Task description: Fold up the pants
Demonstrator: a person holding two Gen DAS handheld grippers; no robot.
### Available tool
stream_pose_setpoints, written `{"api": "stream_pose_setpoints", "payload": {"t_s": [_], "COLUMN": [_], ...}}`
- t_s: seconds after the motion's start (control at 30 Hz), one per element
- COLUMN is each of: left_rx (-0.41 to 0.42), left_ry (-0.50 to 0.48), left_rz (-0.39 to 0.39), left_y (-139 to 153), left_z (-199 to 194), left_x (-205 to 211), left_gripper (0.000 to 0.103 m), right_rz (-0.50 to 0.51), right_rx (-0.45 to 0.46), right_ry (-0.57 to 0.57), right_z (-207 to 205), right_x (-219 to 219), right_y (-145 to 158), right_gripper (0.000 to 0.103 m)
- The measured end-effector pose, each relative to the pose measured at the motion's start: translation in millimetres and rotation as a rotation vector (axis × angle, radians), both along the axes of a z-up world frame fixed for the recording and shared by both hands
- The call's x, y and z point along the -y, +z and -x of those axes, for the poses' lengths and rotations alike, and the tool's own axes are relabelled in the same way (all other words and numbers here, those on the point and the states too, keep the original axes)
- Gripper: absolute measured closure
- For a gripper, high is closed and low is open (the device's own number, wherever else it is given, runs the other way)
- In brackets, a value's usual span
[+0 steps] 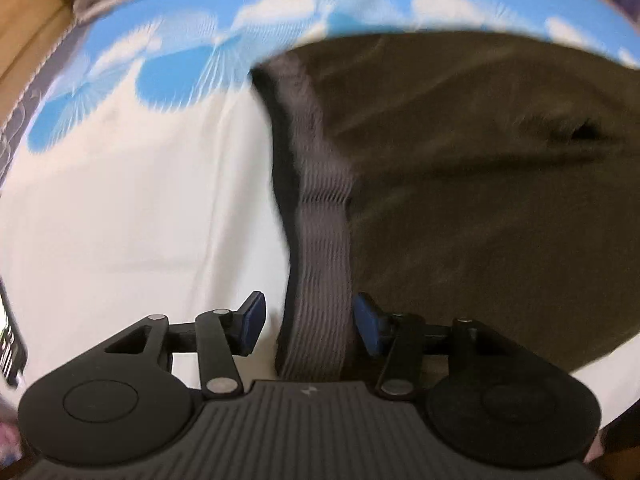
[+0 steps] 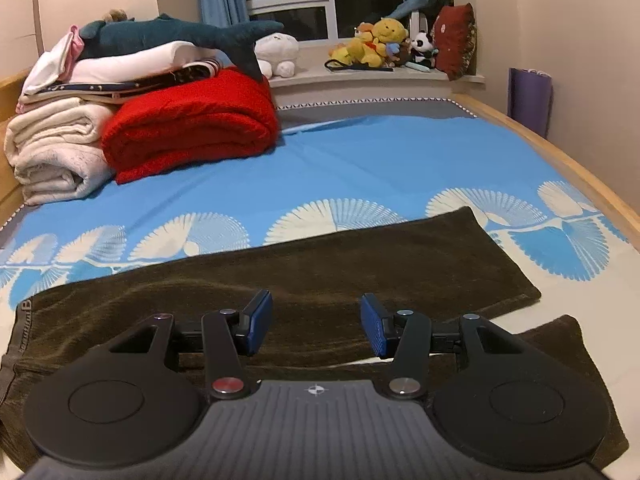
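Dark olive-brown pants (image 2: 320, 264) lie spread flat on the bed, both legs stretching to the right. In the left wrist view the pants (image 1: 480, 184) fill the right half, with their grey ribbed waistband (image 1: 324, 224) running down toward me. My left gripper (image 1: 310, 320) is open, its blue pads on either side of the waistband's near end, just above it. My right gripper (image 2: 316, 326) is open and empty, hovering over the middle of the pants between the two legs.
The bed has a blue and white fan-patterned sheet (image 2: 360, 168). A red blanket (image 2: 192, 124), folded white bedding (image 2: 56, 148) and a plush shark (image 2: 180, 34) are stacked at the far left. Stuffed toys (image 2: 384, 42) sit on the window sill. A wooden bed frame (image 2: 560, 148) runs along the right.
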State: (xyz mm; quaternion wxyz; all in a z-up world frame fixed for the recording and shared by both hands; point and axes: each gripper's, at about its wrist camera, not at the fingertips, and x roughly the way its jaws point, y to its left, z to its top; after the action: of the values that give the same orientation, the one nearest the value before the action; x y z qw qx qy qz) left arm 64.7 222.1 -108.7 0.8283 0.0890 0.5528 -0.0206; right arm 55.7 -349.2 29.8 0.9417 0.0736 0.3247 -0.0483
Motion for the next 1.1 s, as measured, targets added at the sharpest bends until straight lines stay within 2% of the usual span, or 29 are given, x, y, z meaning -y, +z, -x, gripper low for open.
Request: {"api": "stream_pose_setpoints", "payload": {"t_s": [0.07,0.13,0.17,0.2,0.23,0.3,0.37,0.43,0.47,0.53,0.6,0.7,0.77,0.83,0.97,1.1], "left_rx": [-0.020,-0.107,-0.175,-0.173,-0.169,-0.148,-0.091,-0.076,-0.096,-0.172,-0.156,-0.120,-0.074,-0.024,0.072,0.203], "left_ry": [-0.052,-0.122,-0.145,-0.187,-0.197,-0.154,-0.188,-0.222,-0.230,-0.250,-0.315,-0.269,-0.248,-0.219,-0.164,-0.092], "left_rz": [0.041,-0.048,-0.133,-0.186,-0.195,-0.158,-0.100,-0.030,-0.029,-0.091,-0.134,-0.089,-0.072,-0.061,-0.032,0.024], "left_y": [-4,-25,-42,-46,-44,-35,-22,-16,-19,-37,-38,-25,-16,-8,7,30], "left_z": [2,4,7,12,12,10,12,15,17,20,25,22,17,9,-3,-7], "left_x": [10,21,23,28,31,31,36,39,40,41,46,45,42,45,42,41], "left_gripper": [0.056,0.059,0.059,0.058,0.059,0.062,0.062,0.062,0.062,0.062,0.061,0.060,0.051,0.048,0.048,0.048], "right_rz": [0.009,0.015,0.016,0.016,0.015,0.016,0.019,0.027,0.031,0.031,0.024,0.015,0.015,0.021,0.008,0.010], "right_rx": [-0.009,-0.014,-0.018,-0.021,-0.023,-0.028,-0.030,-0.029,-0.030,-0.033,-0.034,-0.031,-0.027,-0.026,-0.032,-0.032], "right_ry": [0.000,-0.001,-0.002,-0.003,-0.004,-0.002,0.004,0.010,0.011,0.009,0.003,0.000,0.007,0.009,-0.001,-0.004], "right_z": [1,2,2,3,2,2,2,3,3,2,1,1,1,-2,-6,-9], "right_x": [2,3,3,4,3,3,3,3,3,3,4,3,2,0,-2,-4], "right_y": [-1,-3,-3,-3,-4,-4,-5,-5,-5,-5,-5,-4,-4,-4,-4,-6], "right_gripper": [0.052,0.052,0.052,0.052,0.052,0.052,0.052,0.052,0.052,0.051,0.051,0.051,0.051,0.051,0.051,0.051]}}
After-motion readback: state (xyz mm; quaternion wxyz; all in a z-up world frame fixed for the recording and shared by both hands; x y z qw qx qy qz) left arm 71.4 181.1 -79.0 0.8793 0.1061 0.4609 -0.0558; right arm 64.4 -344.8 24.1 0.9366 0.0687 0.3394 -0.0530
